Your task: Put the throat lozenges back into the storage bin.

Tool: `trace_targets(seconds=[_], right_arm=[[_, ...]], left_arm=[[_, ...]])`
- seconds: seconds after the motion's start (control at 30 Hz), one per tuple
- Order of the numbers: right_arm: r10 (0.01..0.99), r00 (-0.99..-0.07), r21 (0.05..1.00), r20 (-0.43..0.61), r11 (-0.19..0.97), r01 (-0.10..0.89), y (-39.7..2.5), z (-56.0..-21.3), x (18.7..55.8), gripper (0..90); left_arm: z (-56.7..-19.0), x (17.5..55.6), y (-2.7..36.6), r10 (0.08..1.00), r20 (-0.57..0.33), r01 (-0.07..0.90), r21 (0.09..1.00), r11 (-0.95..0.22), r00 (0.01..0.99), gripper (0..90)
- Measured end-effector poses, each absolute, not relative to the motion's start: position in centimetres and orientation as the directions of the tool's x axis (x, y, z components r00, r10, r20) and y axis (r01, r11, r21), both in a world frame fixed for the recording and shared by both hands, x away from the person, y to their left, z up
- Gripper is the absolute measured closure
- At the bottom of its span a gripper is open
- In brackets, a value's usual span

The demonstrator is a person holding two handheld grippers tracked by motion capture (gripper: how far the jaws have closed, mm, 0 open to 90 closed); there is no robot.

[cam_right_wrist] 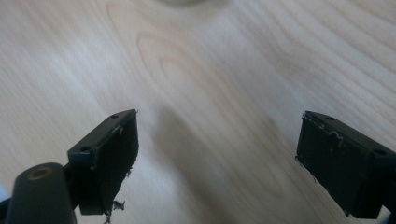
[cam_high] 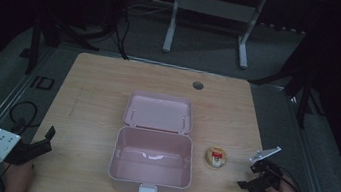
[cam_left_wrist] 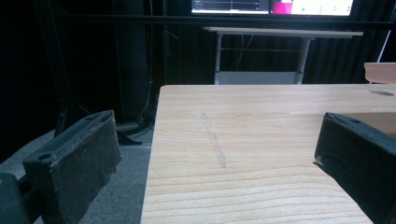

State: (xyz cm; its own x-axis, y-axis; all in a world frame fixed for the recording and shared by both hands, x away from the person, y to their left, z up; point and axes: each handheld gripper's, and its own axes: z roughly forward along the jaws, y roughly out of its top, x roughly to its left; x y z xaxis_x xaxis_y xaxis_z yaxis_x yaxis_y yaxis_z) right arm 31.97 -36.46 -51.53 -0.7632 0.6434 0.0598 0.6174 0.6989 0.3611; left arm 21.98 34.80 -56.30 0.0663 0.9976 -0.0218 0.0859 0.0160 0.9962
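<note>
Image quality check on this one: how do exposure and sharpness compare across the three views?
High view: dim, dark surroundings, pink box still readable. Left gripper view: well lit, table grain sharp, near jaws soft. Right gripper view: bright, washed-out wood, somewhat blurred.

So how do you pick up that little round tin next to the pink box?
Probably from straight above, with the jaws closing across the rim of the tin. It lies flat and low on the table, so its round sides are the only part to pinch. The right gripper is open and nearest. The box stands close on one side, so a jaw must fit in that gap.
</note>
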Motion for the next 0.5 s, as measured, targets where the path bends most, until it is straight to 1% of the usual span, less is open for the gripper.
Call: trace_targets(seconds=[0.07,0.3,0.37,0.4,0.5], right_arm=[[0.625,-0.779,0.314,0.051,0.73,0.607,-36.2,-51.2,32.1,12.4],[0.584,-0.81,0.203,0.039,0.79,0.579,-35.4,-49.7,32.3,12.4],[0.58,-0.814,0.189,0.039,0.796,0.576,-35.2,-49.6,32.3,12.4],[0.566,-0.823,0.132,0.05,0.813,0.568,-34.9,-49.4,32.4,12.5],[0.541,-0.84,0.016,0.047,0.84,0.542,-34.3,-49.3,32.5,12.5]], left_arm=[[-56.3,22.0,34.8,0.998,-0.022,0.085,0.996,0.017,0.065,0.4],[-56.3,22.0,34.8,0.998,-0.022,0.087,0.996,0.016,0.066,0.4],[-56.3,22.0,34.8,0.998,-0.022,0.085,0.996,0.016,0.065,0.4],[-56.3,22.0,34.8,0.998,-0.022,0.085,0.996,0.016,0.065,0.4],[-56.3,22.0,34.8,0.998,-0.021,0.084,0.996,0.016,0.066,0.4]])
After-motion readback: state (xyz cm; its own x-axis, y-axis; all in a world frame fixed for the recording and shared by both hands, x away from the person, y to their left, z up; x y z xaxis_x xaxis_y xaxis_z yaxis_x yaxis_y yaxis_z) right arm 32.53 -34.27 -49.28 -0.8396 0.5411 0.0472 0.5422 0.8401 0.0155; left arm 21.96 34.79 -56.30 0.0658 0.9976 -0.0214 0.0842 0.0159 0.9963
